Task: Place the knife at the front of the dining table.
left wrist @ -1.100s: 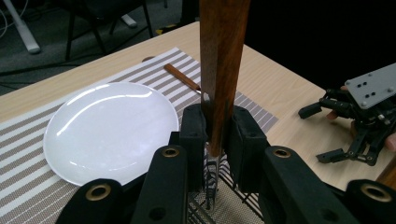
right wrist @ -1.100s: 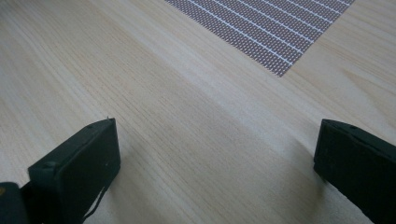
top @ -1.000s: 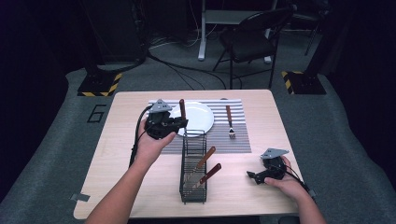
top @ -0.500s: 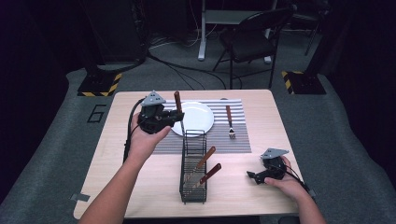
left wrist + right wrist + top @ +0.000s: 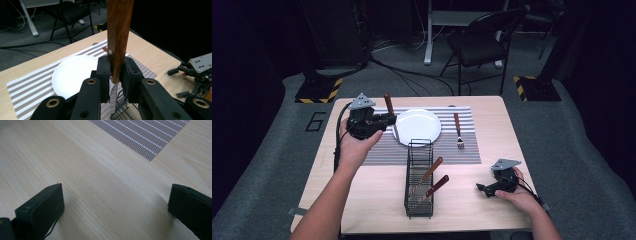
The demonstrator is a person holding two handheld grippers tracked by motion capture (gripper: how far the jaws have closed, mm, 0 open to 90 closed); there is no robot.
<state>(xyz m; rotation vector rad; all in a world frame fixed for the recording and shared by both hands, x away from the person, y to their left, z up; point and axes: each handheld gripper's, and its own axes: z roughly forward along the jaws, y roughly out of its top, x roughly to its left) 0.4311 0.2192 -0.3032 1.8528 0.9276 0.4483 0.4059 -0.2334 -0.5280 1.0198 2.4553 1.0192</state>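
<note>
Setting cutlery from the wire caddy [image 5: 419, 175] around the plate [image 5: 418, 126]. Fork [image 5: 458, 130] already lies on the striped placemat [image 5: 462, 150], right of the plate. Left gripper [image 5: 384, 120] is clamped on a wooden-handled knife [image 5: 117, 37], held upright above the plate's left edge, not yet laid down. Two handled pieces remain in the caddy. Right gripper [image 5: 484, 189] rests on the table [image 5: 95, 185], jaws wide apart, empty.

Left gripper [image 5: 387, 120] and right gripper [image 5: 482, 188]: black bodies, each topped by a grey three-cornered plate showing small holes. Brass-coloured screw rings are sitting in the left gripper's black linkage arms; blocky black pads [image 5: 47, 202] are ending the jaws. Black cables are trailing back. Forearms bare, no sleeves.
</note>
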